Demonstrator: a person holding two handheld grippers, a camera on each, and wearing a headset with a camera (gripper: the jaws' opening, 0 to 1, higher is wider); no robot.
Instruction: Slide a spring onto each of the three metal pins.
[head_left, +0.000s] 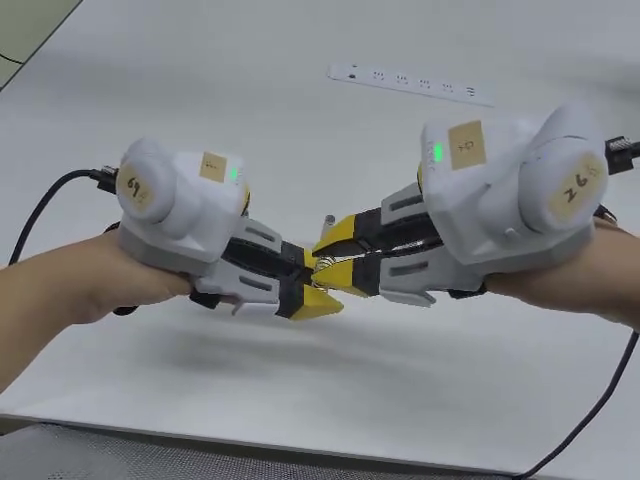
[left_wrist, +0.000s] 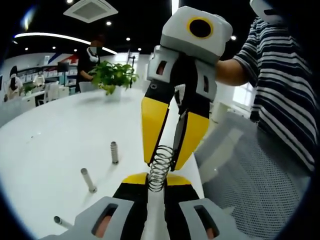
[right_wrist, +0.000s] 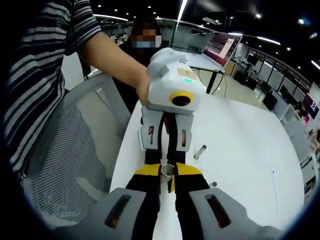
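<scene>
Above the white table (head_left: 300, 130) my two grippers meet tip to tip. A steel spring (left_wrist: 160, 167) spans the gap between them. My left gripper (left_wrist: 156, 183) is shut on its near end, and my right gripper (left_wrist: 164, 161) comes down from above and pinches its far end. In the right gripper view the spring (right_wrist: 167, 170) shows end-on between the yellow tips of my right gripper (right_wrist: 167, 173), with my left gripper (right_wrist: 166, 159) facing it. On the table stand a ribbed pin (left_wrist: 114, 152) and a bare pin (left_wrist: 88, 180). A third pin (left_wrist: 60, 220) lies flat.
A white power strip (head_left: 410, 85) lies at the back of the table. Black cables (head_left: 45, 205) trail from both grippers. A mesh chair (right_wrist: 75, 150) stands at the table's edge, beside a person in a striped shirt (left_wrist: 280, 75). A potted plant (left_wrist: 114, 75) sits far off.
</scene>
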